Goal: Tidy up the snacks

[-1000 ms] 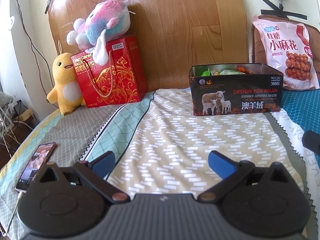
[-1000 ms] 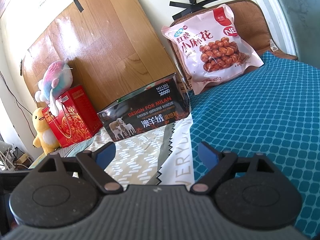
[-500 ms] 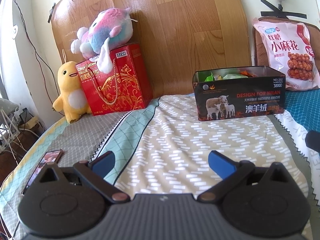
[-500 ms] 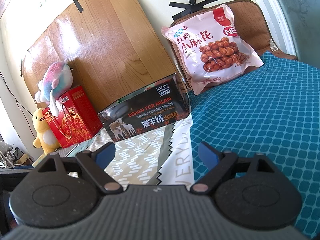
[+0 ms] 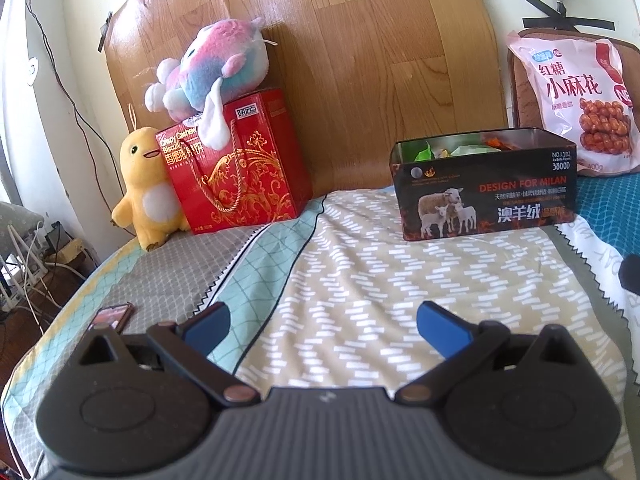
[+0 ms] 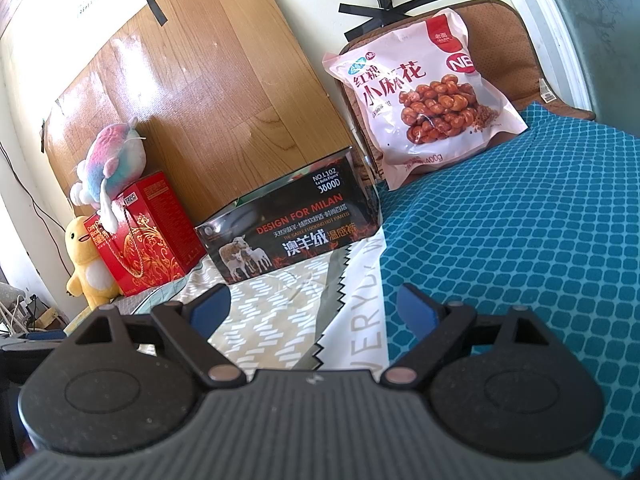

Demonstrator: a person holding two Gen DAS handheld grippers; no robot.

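A black open tin box with sheep artwork stands on the bed and holds several snack packets. It also shows in the right wrist view. A large pink snack bag leans upright behind it to the right, also in the right wrist view. My left gripper is open and empty, well in front of the tin. My right gripper is open and empty, in front of the tin and the bag.
A red gift box with a pastel plush on top and a yellow plush stand at the back left. A phone lies near the bed's left edge. A wooden board backs the bed. Cables hang at left.
The left gripper's view has tilted up and drawn back a little; the phone sits lower and is partly hidden behind the gripper. The right gripper has not visibly moved.
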